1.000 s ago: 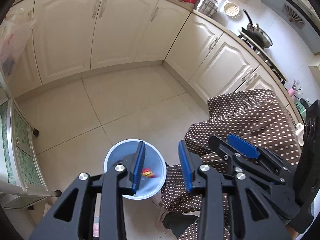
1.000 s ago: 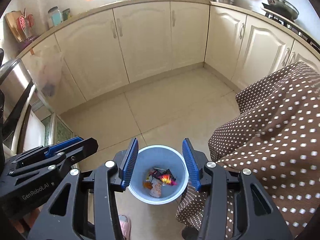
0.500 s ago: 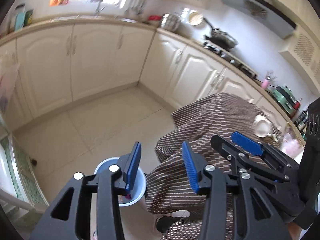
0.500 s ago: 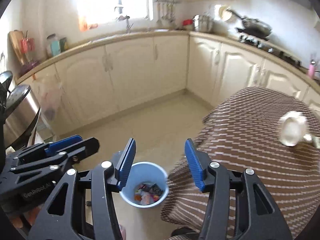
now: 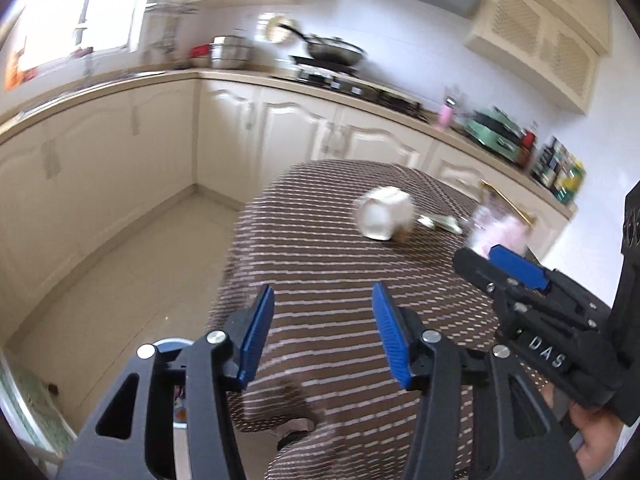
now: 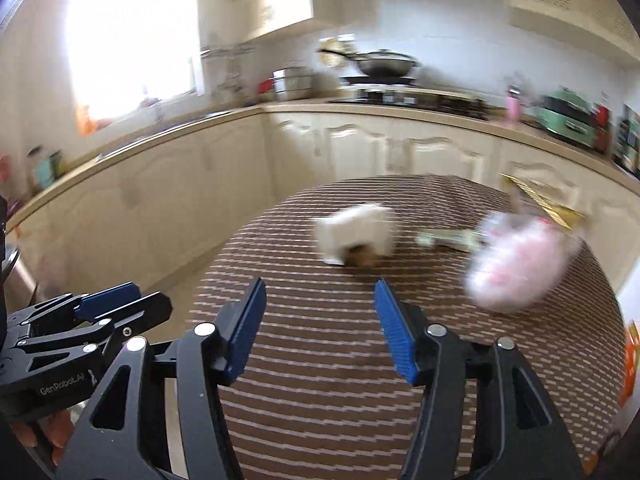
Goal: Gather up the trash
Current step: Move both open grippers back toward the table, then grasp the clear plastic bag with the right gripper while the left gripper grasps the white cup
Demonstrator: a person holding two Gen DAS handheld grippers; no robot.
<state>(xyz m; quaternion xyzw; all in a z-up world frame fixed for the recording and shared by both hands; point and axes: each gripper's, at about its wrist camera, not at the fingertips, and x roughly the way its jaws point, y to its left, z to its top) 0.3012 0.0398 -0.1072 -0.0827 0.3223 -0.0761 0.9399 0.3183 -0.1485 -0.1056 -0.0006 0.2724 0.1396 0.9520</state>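
Both my left gripper (image 5: 323,332) and right gripper (image 6: 320,324) hang apart, empty, above the brown-clothed desk (image 6: 320,360). Trash sits ahead: white crumpled paper (image 6: 356,236), pink plastic bag (image 6: 520,264), green wrapper (image 6: 448,239). Bin (image 5: 170,346) low left, mostly hidden.

A home kitchen: cream panelled cabinets (image 6: 168,196) run under a beige countertop (image 6: 432,118), a dark wok (image 6: 386,63) sits on the black gas hob (image 6: 404,98), beside a bright window (image 6: 128,40).
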